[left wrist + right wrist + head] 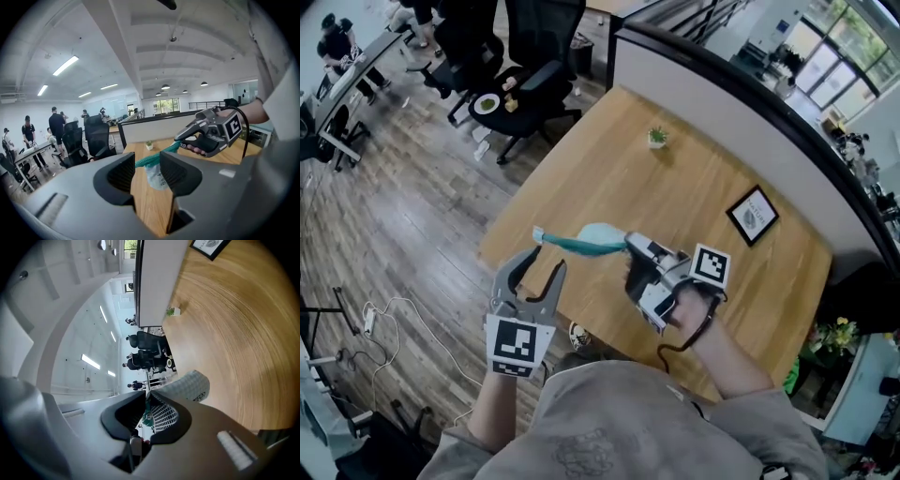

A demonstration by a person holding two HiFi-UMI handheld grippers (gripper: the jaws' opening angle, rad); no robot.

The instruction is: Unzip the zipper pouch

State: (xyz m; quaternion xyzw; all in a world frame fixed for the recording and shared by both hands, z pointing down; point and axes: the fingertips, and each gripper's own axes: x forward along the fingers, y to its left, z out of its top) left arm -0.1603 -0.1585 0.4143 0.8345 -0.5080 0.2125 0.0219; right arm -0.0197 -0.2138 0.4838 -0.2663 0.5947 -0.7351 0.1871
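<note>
Zipper pouch (586,241): one only, with a teal zipper edge and a pale mesh body. It hangs in the air above the near part of the wooden table (675,197), stretched out roughly level and pointing toward the person's left.

There are two grippers. The right gripper (630,246) has its jaws drawn narrow and pinched on the right end of the pouch. In the right gripper view the teal edge and the white mesh sit squeezed between the pads (161,416), and the rest of the pouch (190,385) bulges out past them.

The left gripper (536,264) stands wide apart with nothing in its grasp. Its jaw tips are just below the free left end of the pouch. In the left gripper view the teal edge and pale body (153,172) show in the gap between the jaws, with neither pad pressing on them. The right gripper (185,136) shows beyond, in the person's hand.

Whether the zipper is run open, and what the pouch contains, cannot be told.

On the table stand one small potted plant (656,137), far from the grippers, and one framed picture (753,215) near the right edge. Several black office chairs (534,75) stand beyond the table.
</note>
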